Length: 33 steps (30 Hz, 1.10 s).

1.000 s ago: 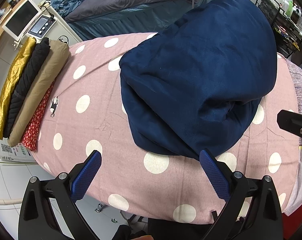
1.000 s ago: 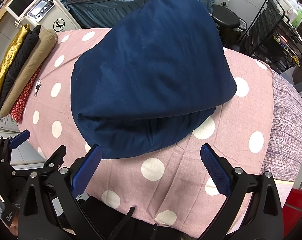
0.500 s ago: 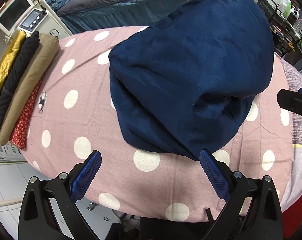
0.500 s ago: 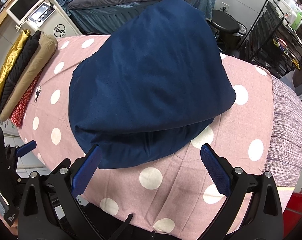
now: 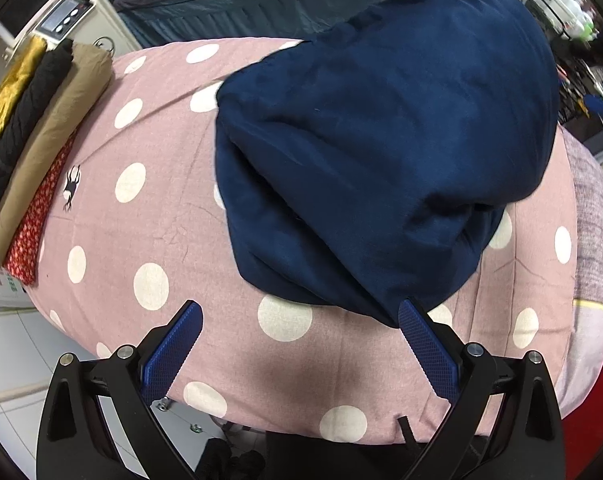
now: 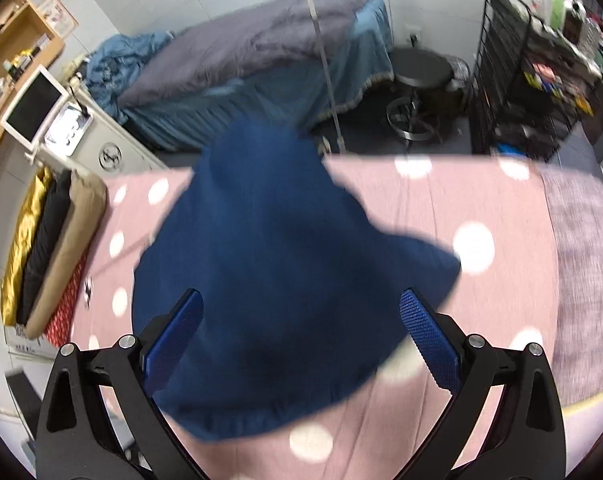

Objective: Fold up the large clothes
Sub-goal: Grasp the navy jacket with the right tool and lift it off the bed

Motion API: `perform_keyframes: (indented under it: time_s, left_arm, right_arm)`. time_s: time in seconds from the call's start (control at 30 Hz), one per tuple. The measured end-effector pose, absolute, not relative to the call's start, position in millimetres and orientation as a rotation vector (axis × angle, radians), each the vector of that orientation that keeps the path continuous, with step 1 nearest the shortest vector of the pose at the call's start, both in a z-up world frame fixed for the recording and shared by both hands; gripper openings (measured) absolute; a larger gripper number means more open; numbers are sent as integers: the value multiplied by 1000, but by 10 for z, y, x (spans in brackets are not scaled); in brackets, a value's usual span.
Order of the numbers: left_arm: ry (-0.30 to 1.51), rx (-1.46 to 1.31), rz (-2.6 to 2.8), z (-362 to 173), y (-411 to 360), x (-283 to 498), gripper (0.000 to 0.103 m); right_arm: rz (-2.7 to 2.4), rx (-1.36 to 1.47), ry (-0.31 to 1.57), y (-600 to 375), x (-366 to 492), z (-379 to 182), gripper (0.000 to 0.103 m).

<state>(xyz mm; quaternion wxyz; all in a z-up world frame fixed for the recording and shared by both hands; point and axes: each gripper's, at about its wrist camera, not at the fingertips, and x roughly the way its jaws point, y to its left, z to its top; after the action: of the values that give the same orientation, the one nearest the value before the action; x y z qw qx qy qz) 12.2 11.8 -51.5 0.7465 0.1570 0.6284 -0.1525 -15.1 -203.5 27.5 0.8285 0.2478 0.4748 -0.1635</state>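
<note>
- My left gripper (image 5: pixel 299 330) stands spread wide and holds nothing; the folded navy garment (image 5: pixel 381 148) lies ahead of its fingers, its nearest hem just touching, as far as I can tell, the tip of the right-hand finger; I judge I hover here so the near edge sits between the pads for a pinch.
- My right gripper (image 6: pixel 301 322) is likewise parted and empty; in its view the navy garment (image 6: pixel 285 276) fills the gap between the fingers and reaches beyond them, though the blur keeps me from saying whether cloth touches a pad.
- The garment rests in a doubled bundle on the pink polka-dot cover (image 5: pixel 149 208), a top layer lapped over a thicker lower fold; that lap suggests one fold is made and another may be due, or the bundle is ready to be lifted.
- Far off to the left of my fingers lies the stack of folded clothes (image 5: pixel 41 128), gold, black, tan and red side by side; I take it as the place for finished pieces, set well apart so the working area stays free.
- The risk I see: grabbing only the top layer would undo the lap; both layers belong in the pinch.
</note>
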Motion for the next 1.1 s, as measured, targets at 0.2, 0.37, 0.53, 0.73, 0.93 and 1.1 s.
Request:
perform_keyframes:
  time_s: [0.2,0.37,0.53,0.73,0.93,1.1]
  left_arm:
    - [1376,279,-273,-489,354,220,96]
    - [1365,244,-255,-453,432,284,96]
    - [1269,260,-290,-206,297,410,96]
    - [1128,277,-379,269,-51,546,96]
    - [1090,408,-509,310,-727,461,96]
    - [1132,556,-633,7,-1384,189,96]
  right_arm:
    - [-330,572,984,-2466,464,224,97]
    - [-199,656,1034,-2348,554,-60,83]
    - [-30,471,1133,-1573,326,-223,32]
    - [145,152,1232,-411,-400,-532,31]
    - [281,64,1386,-2,-1066,-935,31]
    - [319,-25,1518,147,-1717,-1298,31]
